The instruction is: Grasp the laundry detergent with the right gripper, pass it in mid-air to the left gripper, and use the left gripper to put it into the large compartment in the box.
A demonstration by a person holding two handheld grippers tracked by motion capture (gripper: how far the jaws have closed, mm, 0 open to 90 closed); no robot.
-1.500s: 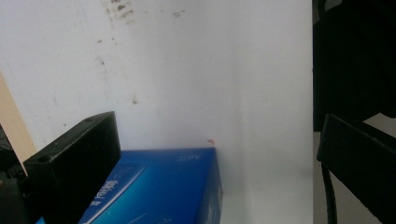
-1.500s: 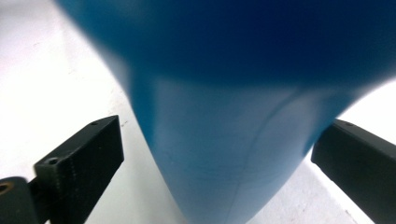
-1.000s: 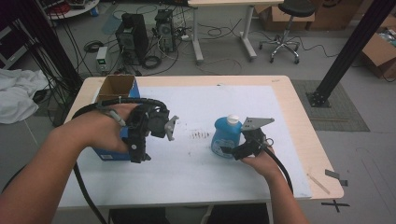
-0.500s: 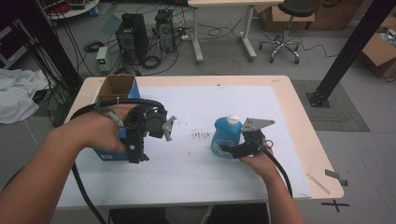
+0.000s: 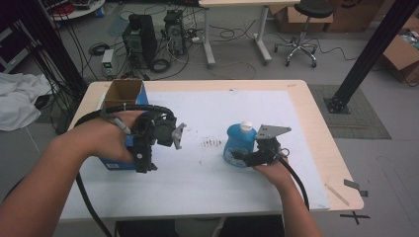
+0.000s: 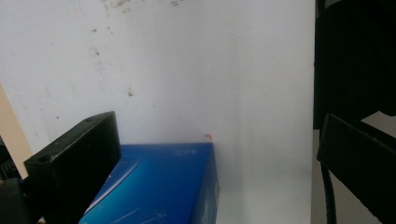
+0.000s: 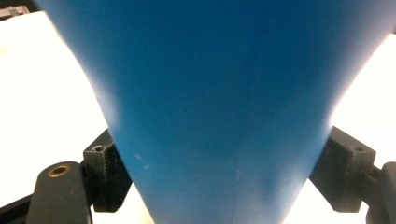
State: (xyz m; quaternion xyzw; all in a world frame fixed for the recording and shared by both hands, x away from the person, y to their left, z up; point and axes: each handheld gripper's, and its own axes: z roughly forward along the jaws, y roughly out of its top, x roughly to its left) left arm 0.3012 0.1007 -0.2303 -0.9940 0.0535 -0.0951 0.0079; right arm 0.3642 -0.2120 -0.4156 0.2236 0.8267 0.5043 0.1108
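1. Blue plastic makes up the bottle (image 5: 239, 146), which stands upright on the white table mat (image 5: 222, 187) to the right of the blue box (image 5: 114, 159), well apart from it, with its white cap (image 5: 246, 126) on top.

2. At the bottle's near right side sits the right gripper (image 5: 243, 157). In the right gripper view its two jaws stand one on each flank of the bottle's body (image 7: 219, 107), close against it and spread about as wide as the body. I judge them shut on it, likely to keep it upright and ready to lift.

3. Left of the bottle, the open-topped blue box has a plain cardboard inside (image 5: 120, 90). The person's left hand (image 5: 106, 138) carries the left gripper (image 5: 141, 165) over the box's near right corner, jaws pointing down.

4. In the left gripper view the jaws stand wide apart with nothing between them; one black jaw is just above the box's blue wall (image 6: 163, 182), the other is off over the mat. The pose looks like a way to steady or seize the box wall.

5. Between box and bottle lies a patch of small dark specks (image 5: 212, 143) on the mat.

6. Pale marks on the box's wall and on its near-end label (image 5: 112, 166) are too blurred to read. No brand is legible on the bottle.
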